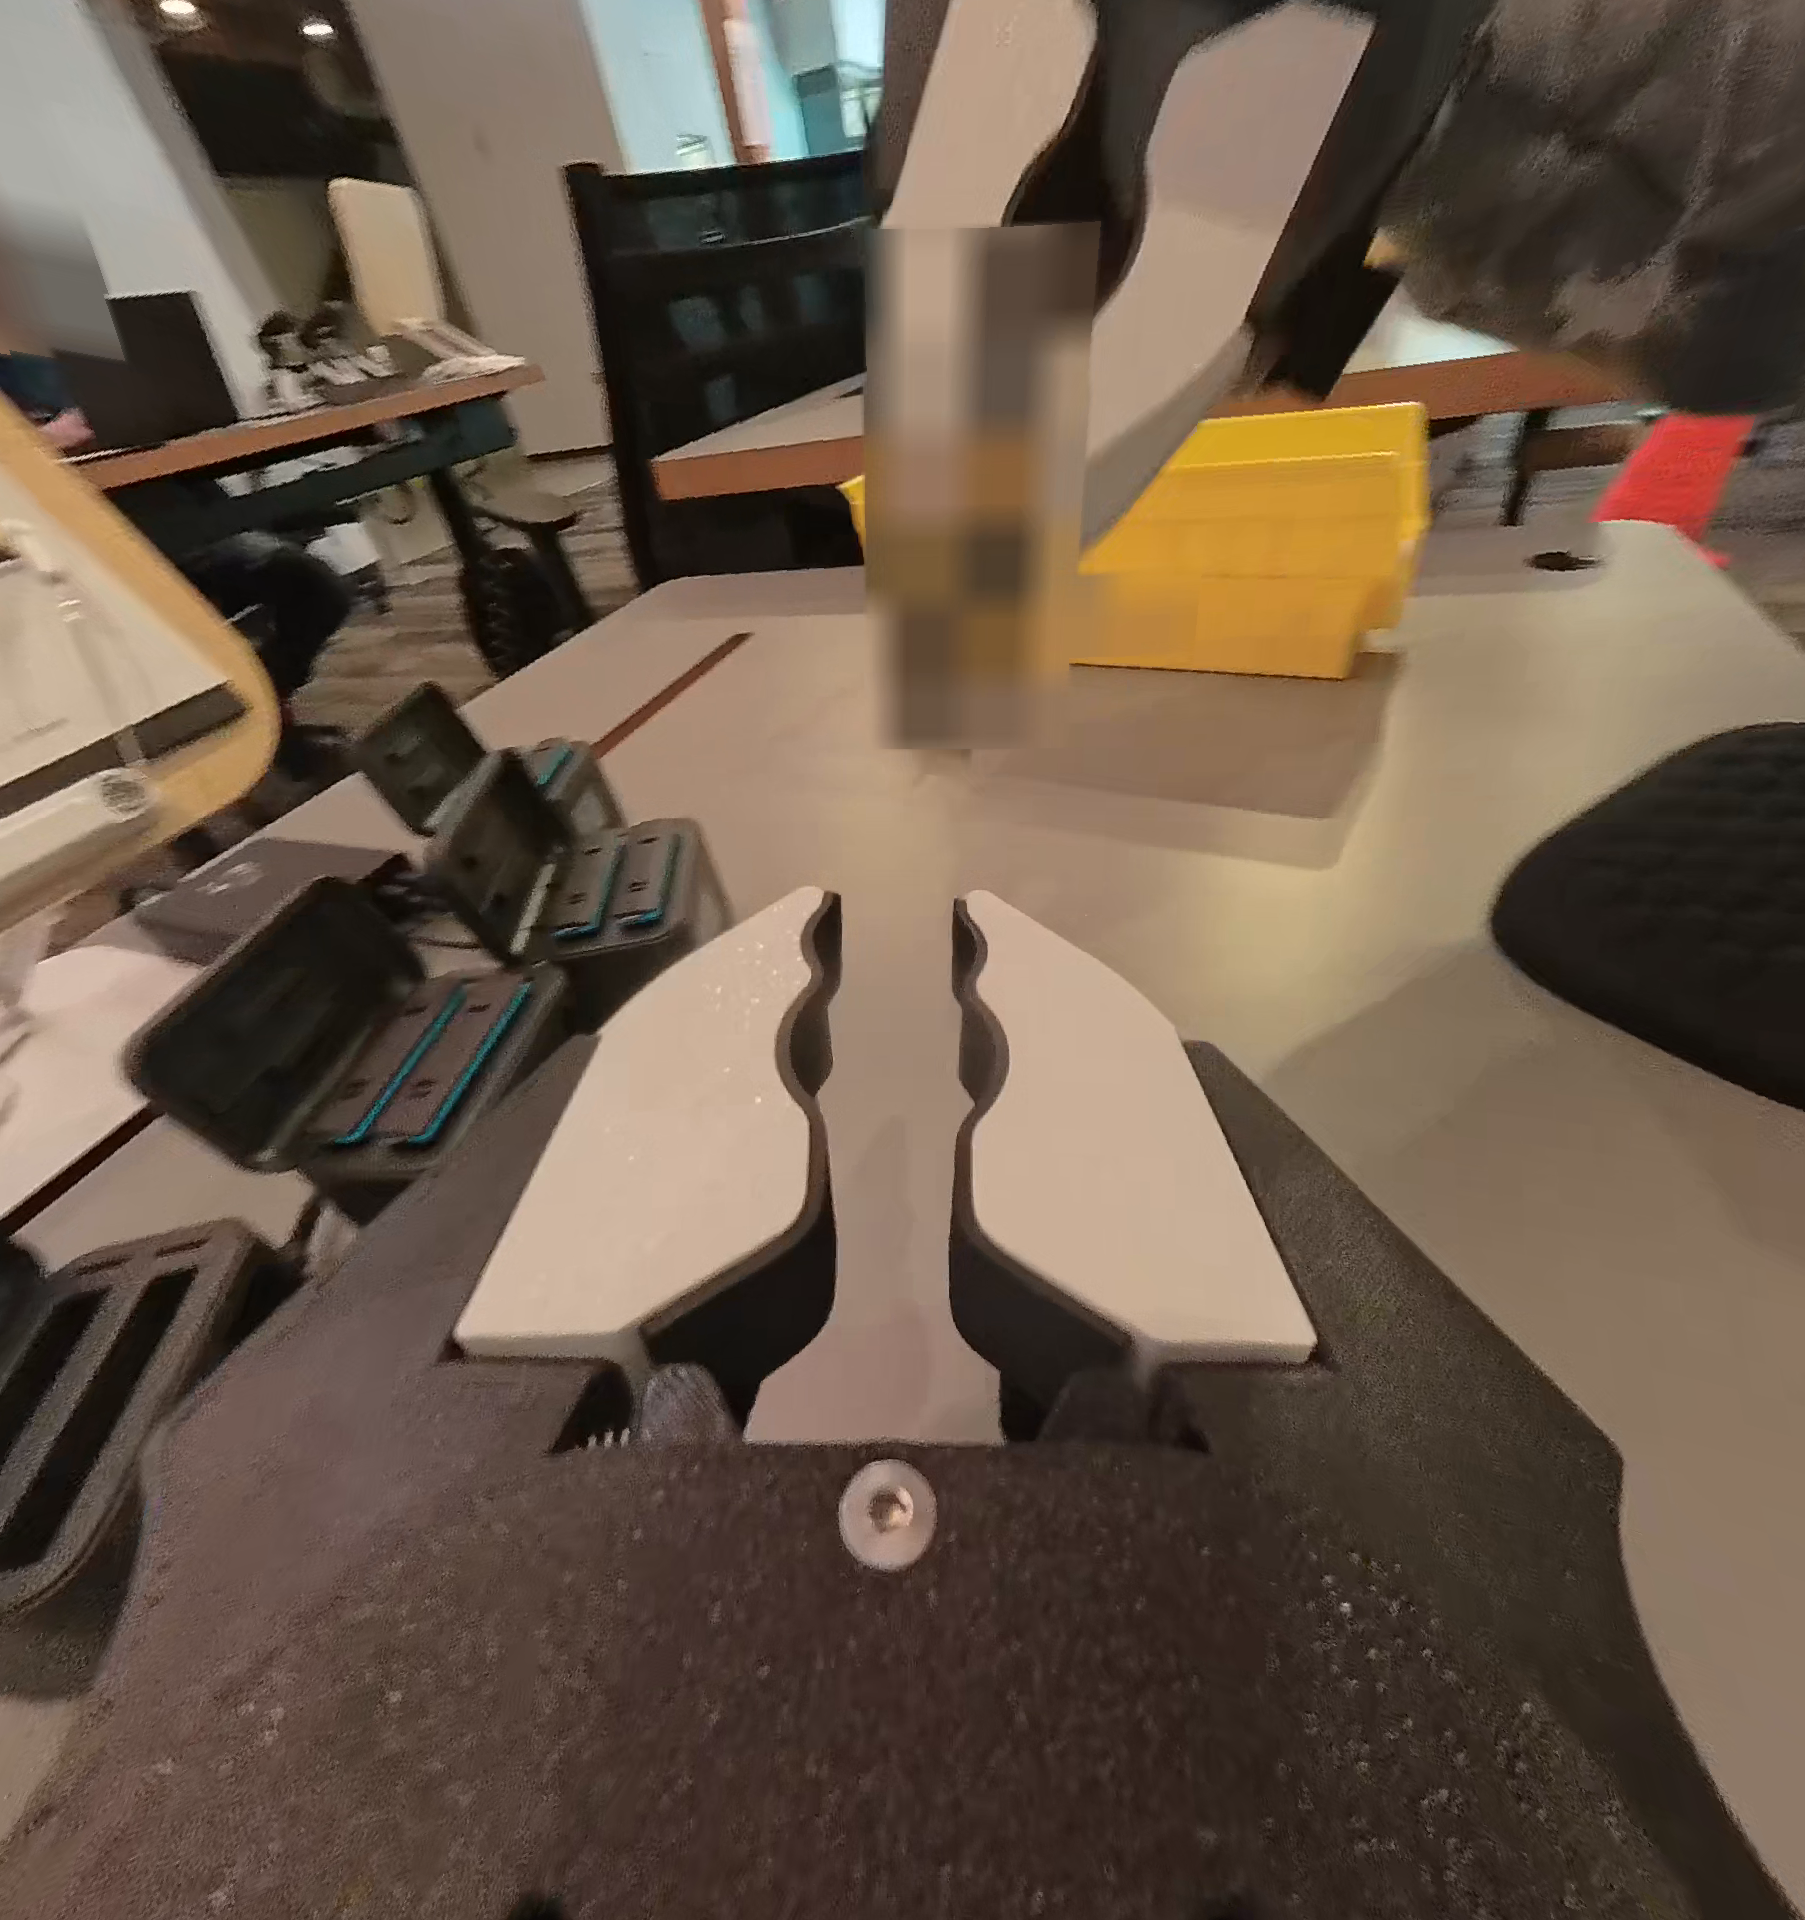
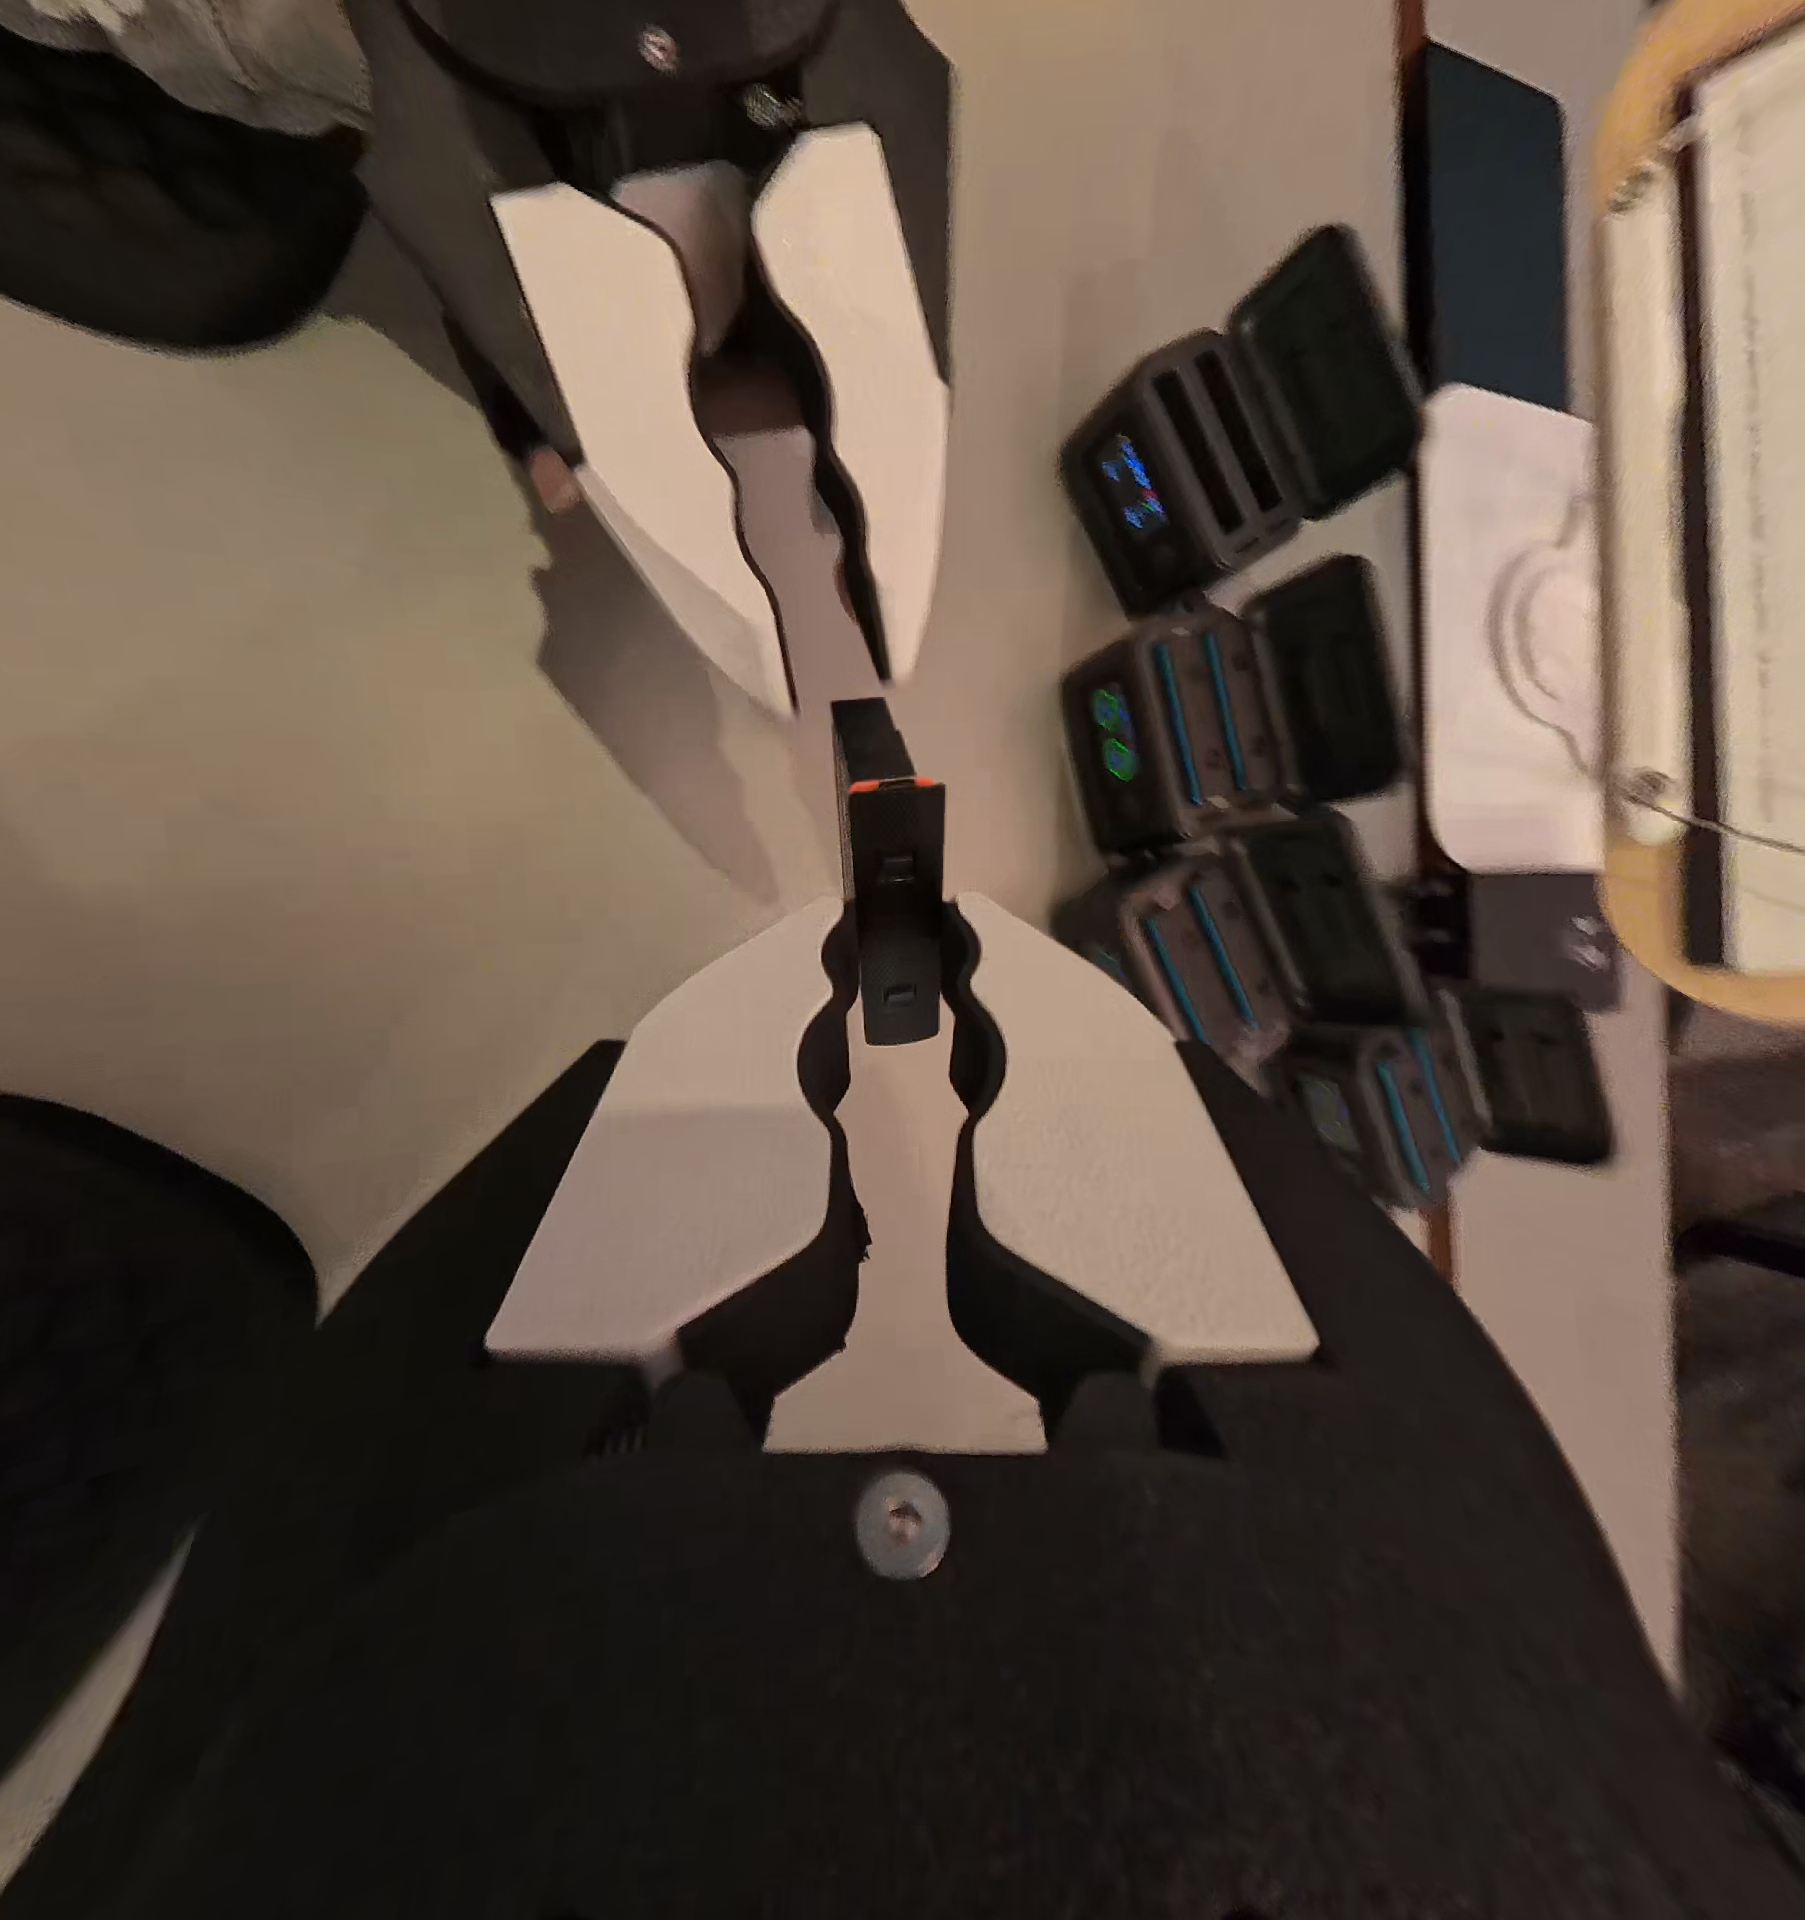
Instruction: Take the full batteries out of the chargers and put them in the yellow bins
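My right gripper [image 2: 900, 904] is shut on a black battery [image 2: 890, 831] with an orange stripe and holds it above the table. My left gripper [image 1: 896, 916] is open and empty; in the right wrist view [image 2: 841, 681] its tips are just beyond the battery's far end. Several dark chargers with open lids stand in a row [image 2: 1178, 727], also to the left in the left wrist view [image 1: 378, 1049]. Most hold blue-edged batteries; one [image 2: 1225, 468] has empty slots. Yellow bins [image 1: 1282, 561] stand at the far side of the table. The right gripper's fingers [image 1: 1178, 343] hang above them.
The grey table [image 1: 1500, 935] carries everything. A black mesh chair back [image 1: 1687, 914] stands at its right edge. A wood-framed board [image 2: 1646, 520] and a white box [image 2: 1500, 623] lie beyond the chargers. More tables and a black rack [image 1: 732, 343] stand behind. About 6 cm separates my left fingertips from my right. The left tips stand about 12 cm off the row [image 2: 1178, 727]. My left wrist view [image 1: 481, 1040] looks at it from another angle.
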Demonstrator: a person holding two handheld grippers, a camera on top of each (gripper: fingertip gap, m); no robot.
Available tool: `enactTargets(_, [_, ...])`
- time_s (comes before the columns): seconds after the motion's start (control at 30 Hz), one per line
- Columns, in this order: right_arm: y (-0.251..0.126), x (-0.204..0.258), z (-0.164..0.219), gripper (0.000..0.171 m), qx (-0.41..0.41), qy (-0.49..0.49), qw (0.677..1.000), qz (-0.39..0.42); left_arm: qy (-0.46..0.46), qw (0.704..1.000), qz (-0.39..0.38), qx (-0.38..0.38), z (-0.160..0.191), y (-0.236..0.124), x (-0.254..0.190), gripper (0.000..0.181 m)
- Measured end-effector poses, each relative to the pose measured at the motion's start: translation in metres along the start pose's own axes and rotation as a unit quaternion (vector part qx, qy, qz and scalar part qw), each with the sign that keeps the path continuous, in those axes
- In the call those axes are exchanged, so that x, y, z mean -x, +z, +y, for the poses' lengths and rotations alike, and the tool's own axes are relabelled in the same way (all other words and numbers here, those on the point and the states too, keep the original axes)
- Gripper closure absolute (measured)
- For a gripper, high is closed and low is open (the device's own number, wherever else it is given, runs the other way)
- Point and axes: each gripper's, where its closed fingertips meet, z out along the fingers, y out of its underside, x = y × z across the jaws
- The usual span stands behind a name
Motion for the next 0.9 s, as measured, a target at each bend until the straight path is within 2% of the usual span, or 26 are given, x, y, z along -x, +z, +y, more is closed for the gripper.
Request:
enactTargets(0.17, [-0.074,-0.072,0.053,0.157,0.105,0.012,0.991,0.087,0.003,0.994,-0.108,0.024,0.010,-0.007,0.039,0.162])
enactTargets(0.33, [-0.152,-0.130,0.152,0.157,0.241,0.061,0.958,0.144,0.004,0.988,-0.149,0.046,0.020,-0.010,0.054,0.165])
enactTargets(0.43, [-0.175,-0.138,0.219,0.157,0.300,0.091,0.939,0.142,-0.002,0.985,-0.163,0.060,0.027,-0.011,0.059,0.165])
enactTargets(0.53, [-0.172,-0.128,0.284,0.157,0.349,0.111,0.922,0.122,-0.009,0.982,-0.174,0.067,0.032,-0.013,0.063,0.165])
enactTargets(0.63, [-0.154,-0.111,0.330,0.157,0.371,0.119,0.916,0.092,-0.012,0.981,-0.182,0.072,0.036,-0.015,0.067,0.165])
enactTargets(0.8, [-0.113,-0.092,0.371,0.157,0.369,0.123,0.920,0.049,-0.018,0.979,-0.183,0.087,0.046,-0.015,0.068,0.168])
enactTargets(0.9, [-0.094,-0.087,0.380,0.157,0.359,0.124,0.925,0.025,-0.016,0.979,-0.181,0.096,0.051,-0.014,0.067,0.169])
